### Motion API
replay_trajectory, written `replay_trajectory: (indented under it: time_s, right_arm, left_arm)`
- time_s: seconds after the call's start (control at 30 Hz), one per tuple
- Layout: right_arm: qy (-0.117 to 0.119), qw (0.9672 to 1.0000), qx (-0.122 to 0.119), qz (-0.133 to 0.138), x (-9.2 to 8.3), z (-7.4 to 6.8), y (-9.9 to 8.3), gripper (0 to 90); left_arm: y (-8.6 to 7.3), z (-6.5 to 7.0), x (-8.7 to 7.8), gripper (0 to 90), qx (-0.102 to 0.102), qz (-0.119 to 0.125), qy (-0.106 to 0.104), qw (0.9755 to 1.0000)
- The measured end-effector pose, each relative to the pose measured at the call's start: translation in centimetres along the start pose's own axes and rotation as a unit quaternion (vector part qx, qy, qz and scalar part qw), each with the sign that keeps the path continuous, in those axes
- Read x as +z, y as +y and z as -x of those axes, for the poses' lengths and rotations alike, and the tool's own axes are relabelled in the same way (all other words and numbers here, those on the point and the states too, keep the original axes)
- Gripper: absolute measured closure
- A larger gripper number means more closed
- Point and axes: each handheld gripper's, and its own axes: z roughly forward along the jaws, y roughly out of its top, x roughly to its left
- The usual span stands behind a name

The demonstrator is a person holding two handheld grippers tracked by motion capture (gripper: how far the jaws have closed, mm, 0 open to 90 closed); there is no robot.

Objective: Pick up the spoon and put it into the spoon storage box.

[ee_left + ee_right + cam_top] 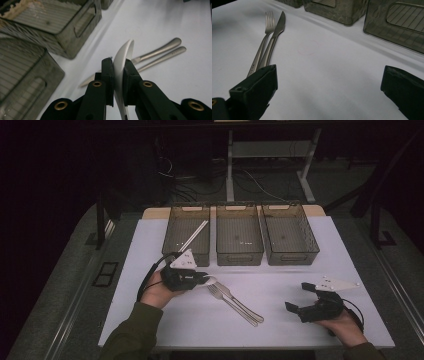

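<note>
At left of centre in the high view, the left gripper (202, 279) clamps a white spoon (122, 62) mid-handle in its jaws; it looks light, stiff, glossy, likely slippery and breakable, while the right gripper (302, 297) gapes empty.

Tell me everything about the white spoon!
The white spoon is smooth and glossy, like plastic or ceramic, and curved. The left tool pinches it between its black pads, edge-on, its rounded end poking out beyond them. It is near the fork and knife on the white table.

A dim lab: white-topped table (310, 320), loose floor cables (190, 180), desk frame (272, 150) behind.
</note>
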Motion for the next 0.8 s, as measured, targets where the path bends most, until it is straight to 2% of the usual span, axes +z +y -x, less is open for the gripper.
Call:
replay_trajectory:
  time_s: [0.23,0.4,0.63,0.73,0.8]
  right_arm:
    - [0.0,1.0,-0.006,0.001,0.0,0.0,0.0,0.8]
    - [0.0,1.0,0.002,0.002,-0.1,0.0,0.0,0.8]
    - [-0.001,1.0,0.0,0.005,-0.2,0.0,0.0,0.8]
    - [-0.002,1.0,0.0,0.007,-0.2,0.0,0.0,0.8]
    - [-0.001,1.0,0.001,0.007,-0.2,0.0,0.0,0.8]
  left_arm:
    - [2.3,-1.1,0.6,80.9,0.004,0.014,0.002,0.9999]
    - [4.1,-2.0,1.0,80.9,0.015,0.012,0.006,0.9998]
    - [6.4,-3.4,1.8,80.9,0.03,0.015,0.013,0.9994]
    - [7.4,-4.0,2.4,80.8,0.024,0.023,0.015,0.9993]
    - [8.0,-4.4,2.8,80.9,0.028,0.018,0.014,0.9994]
